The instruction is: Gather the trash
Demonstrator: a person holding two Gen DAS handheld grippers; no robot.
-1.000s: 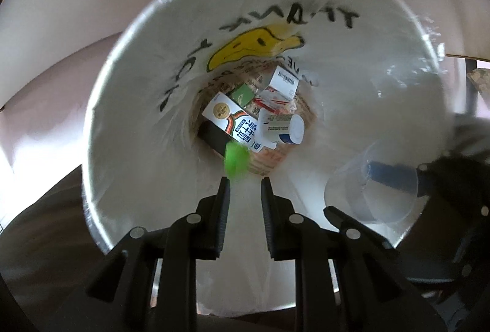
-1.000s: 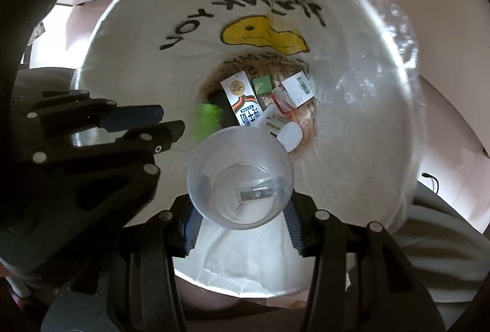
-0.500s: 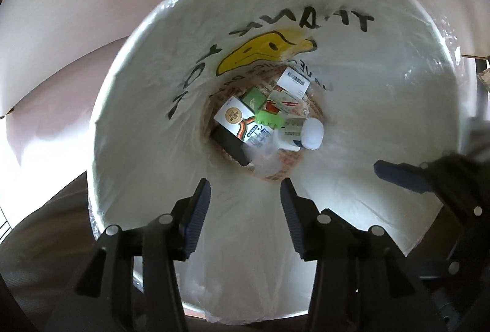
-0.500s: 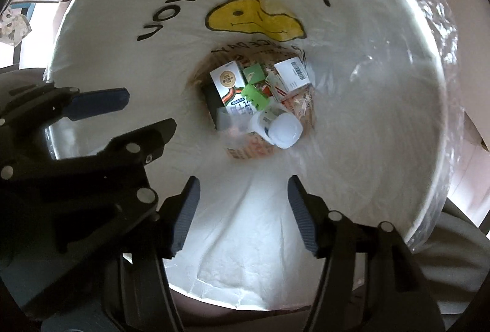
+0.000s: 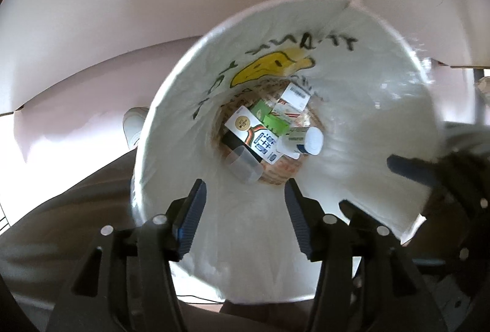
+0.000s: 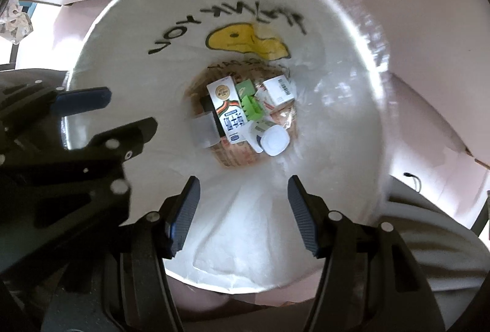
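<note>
I look down into a bin lined with a white bag (image 5: 171,148) printed with black letters and a yellow face. At its bottom lie a clear plastic cup (image 5: 243,163), a green piece (image 5: 277,124), a milk carton (image 5: 251,130), a white bottle (image 5: 306,139) and small boxes. My left gripper (image 5: 245,183) hangs over the opening, its jaws opening with nothing between them. The right gripper (image 6: 243,179) also stands open and empty above the bag (image 6: 337,117). The cup (image 6: 203,130) and green piece (image 6: 252,108) lie below it. Each gripper shows at the other view's edge.
A white shoe (image 5: 134,124) stands left of the bin. A person's grey trouser leg (image 6: 428,225) is at the lower right. Crumpled paper (image 6: 15,16) lies at the far left. Pale pink walls surround the bin.
The right gripper let go of the clear cup and the left released the green piece; both now lie in the bin. Both grippers opened, and the left one rose.
</note>
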